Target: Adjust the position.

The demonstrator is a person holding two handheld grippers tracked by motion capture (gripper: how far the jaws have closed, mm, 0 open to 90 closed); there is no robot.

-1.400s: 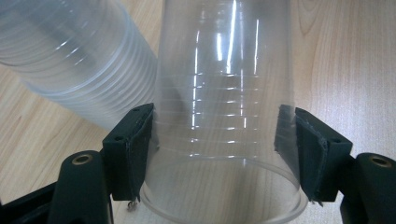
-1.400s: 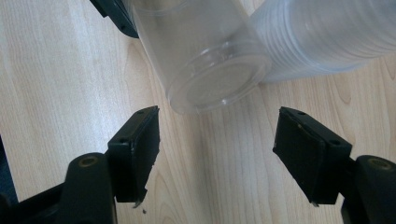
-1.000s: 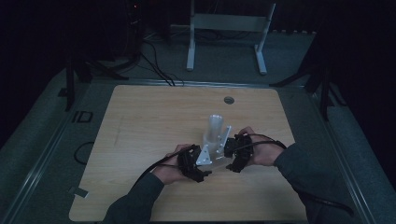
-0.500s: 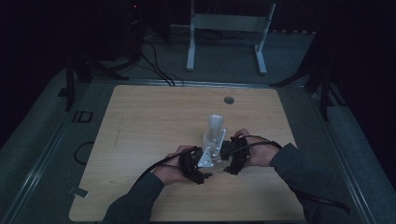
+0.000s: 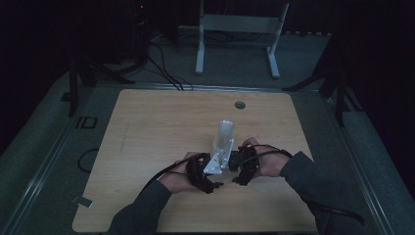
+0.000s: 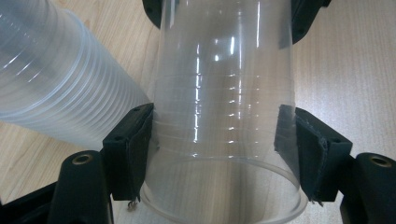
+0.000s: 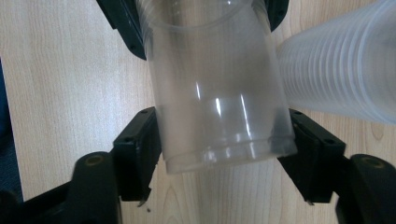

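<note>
A clear plastic cup (image 6: 224, 70) lies level just above the wooden table (image 5: 147, 127), held between two grippers that face each other. My left gripper (image 6: 217, 140) is shut on the cup near its rim, both pads pressing its wall. My right gripper (image 7: 222, 140) has just been closing and its pads now touch the cup (image 7: 215, 70) at its base end. In the high view the left gripper (image 5: 215, 169) and right gripper (image 5: 236, 164) meet at the table's near middle. A long stack of clear cups (image 5: 224, 134) lies beside them, pointing away.
The stack of cups (image 6: 51, 84) rests close against the held cup's side. A round grey grommet (image 5: 239, 105) sits near the table's far edge. A white metal stand (image 5: 240, 29) and cables (image 5: 161, 68) are on the floor beyond the table.
The right gripper has edged slightly toward the left one at the cup. The left hand and the stack have kept their place.
</note>
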